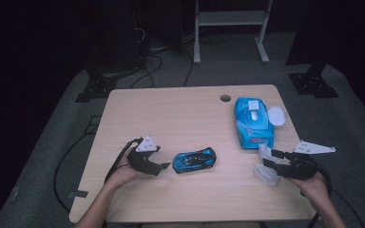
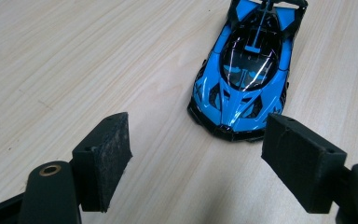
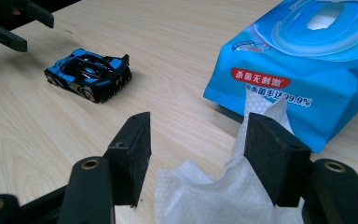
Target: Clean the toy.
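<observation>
Blue toy car [image 1: 194, 160] sits mid-table, just ahead of the left gripper [image 2: 193, 154], whose jaws stand apart. The right gripper [image 3: 193, 156], jaws also apart, straddles a white wipe [image 3: 214, 196] without clamping it; it could slip free. One car, one wipe, one wipe pack [image 1: 253, 122].
</observation>
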The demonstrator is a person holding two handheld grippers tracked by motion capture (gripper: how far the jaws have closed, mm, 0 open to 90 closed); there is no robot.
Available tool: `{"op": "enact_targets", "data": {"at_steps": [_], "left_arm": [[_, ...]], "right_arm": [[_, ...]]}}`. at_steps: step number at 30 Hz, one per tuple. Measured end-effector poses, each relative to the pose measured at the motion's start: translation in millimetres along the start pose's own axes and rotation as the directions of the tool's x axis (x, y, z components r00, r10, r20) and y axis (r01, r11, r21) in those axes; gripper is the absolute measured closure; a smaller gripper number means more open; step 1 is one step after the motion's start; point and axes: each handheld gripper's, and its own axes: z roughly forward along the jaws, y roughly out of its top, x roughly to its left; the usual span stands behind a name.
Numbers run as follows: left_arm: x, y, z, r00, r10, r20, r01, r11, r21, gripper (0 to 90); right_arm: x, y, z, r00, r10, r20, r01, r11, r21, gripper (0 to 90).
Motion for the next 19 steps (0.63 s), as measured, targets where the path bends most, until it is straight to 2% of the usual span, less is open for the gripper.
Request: {"op": "enact_targets", "data": {"at_steps": [8,14,19], "left_arm": [[-0.1,-8.6,-4.6,0.9999,-0.013,-0.010,0.013,0.9999,0.005,21.8],[-1.6,-15.5,-6.1,0.9994,-0.033,-0.010,0.033,0.9994,-0.009,20.9],[-8.3,-22.4,-5.2,0.9997,-0.021,-0.014,0.020,0.9998,-0.006,19.6]], "right_arm": [[1.7,-2.1,3.7,1.0000,-0.002,-0.007,0.002,1.000,-0.004,37.7],[2.9,-5.2,6.6,1.0000,0.000,-0.008,0.000,1.000,-0.016,34.8],[5.6,-12.0,10.9,0.9998,0.015,-0.009,-0.015,1.000,-0.020,32.2]]}}
